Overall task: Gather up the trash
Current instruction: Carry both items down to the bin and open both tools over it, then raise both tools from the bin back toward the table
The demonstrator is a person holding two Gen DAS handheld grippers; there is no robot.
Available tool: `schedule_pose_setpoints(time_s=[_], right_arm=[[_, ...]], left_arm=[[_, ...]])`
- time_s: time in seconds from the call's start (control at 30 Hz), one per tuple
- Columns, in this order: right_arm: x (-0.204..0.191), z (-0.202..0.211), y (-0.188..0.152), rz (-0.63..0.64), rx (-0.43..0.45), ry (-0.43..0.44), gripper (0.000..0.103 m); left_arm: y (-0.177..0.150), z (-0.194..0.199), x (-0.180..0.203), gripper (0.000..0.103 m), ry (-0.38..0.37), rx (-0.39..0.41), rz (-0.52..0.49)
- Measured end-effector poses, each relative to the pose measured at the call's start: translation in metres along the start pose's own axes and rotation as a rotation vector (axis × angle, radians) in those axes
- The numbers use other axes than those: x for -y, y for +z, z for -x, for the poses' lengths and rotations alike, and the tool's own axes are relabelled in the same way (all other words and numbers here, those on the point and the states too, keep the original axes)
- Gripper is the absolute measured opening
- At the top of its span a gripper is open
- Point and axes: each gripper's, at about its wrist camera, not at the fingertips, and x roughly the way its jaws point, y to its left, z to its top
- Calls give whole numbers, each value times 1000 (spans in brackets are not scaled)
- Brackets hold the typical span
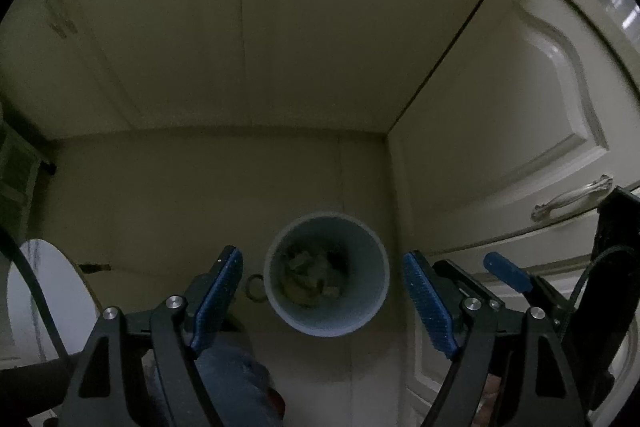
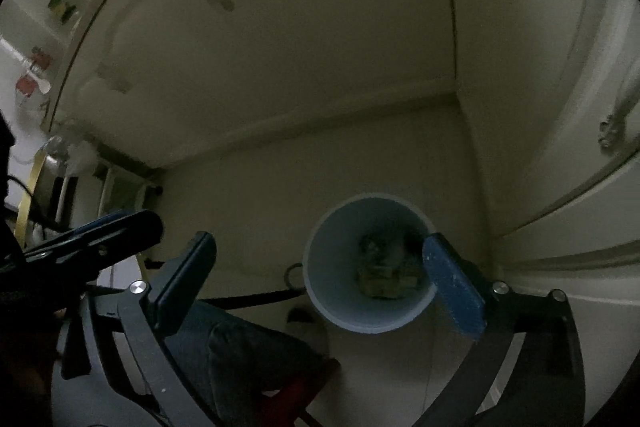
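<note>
A round pale blue trash bin (image 1: 362, 319) stands on the floor in a dim corner, seen from above. Crumpled trash (image 1: 310, 273) lies at its bottom. My left gripper (image 1: 322, 301) hangs over the bin, open, with nothing between its blue pads (image 1: 218, 301). In the right wrist view the same bin (image 2: 340, 311) sits between the fingers of my right gripper (image 2: 316, 281), which is open wide and empty. Crumpled trash (image 2: 384, 277) shows inside. The right gripper's blue pad (image 1: 506, 271) appears at the right edge of the left wrist view.
A white cabinet door with a metal handle (image 1: 572, 201) closes off the right side. Pale walls (image 1: 280, 47) meet behind the bin. A white round object (image 1: 48, 299) sits at the left. A person's jeans-clad leg (image 2: 256, 359) and a dark cable (image 2: 256, 297) lie below.
</note>
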Motion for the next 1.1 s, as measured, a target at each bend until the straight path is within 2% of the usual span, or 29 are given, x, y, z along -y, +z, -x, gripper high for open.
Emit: schedule_pose_setpoints(time_s=[0.23, 0.43, 0.53, 0.7, 0.9, 1.1], right_arm=[[-19, 32, 2, -15, 57, -41, 103], [-57, 84, 14, 8, 171, -10, 103], [-95, 110, 19, 59, 230, 24, 103], [-174, 148, 18, 181, 306, 88, 103], [-267, 176, 5, 310, 357, 177, 103], [-348, 194, -24, 428, 380, 263, 103]], left_arm=[[-16, 53, 11, 79, -2, 122, -14], [-42, 130, -3, 82, -1, 296, -11], [-63, 171, -20, 86, 19, 394, 10], [-103, 229, -64, 93, 97, 529, 71], [-164, 281, -117, 96, 182, 625, 149], [-234, 327, -159, 100, 305, 700, 237]])
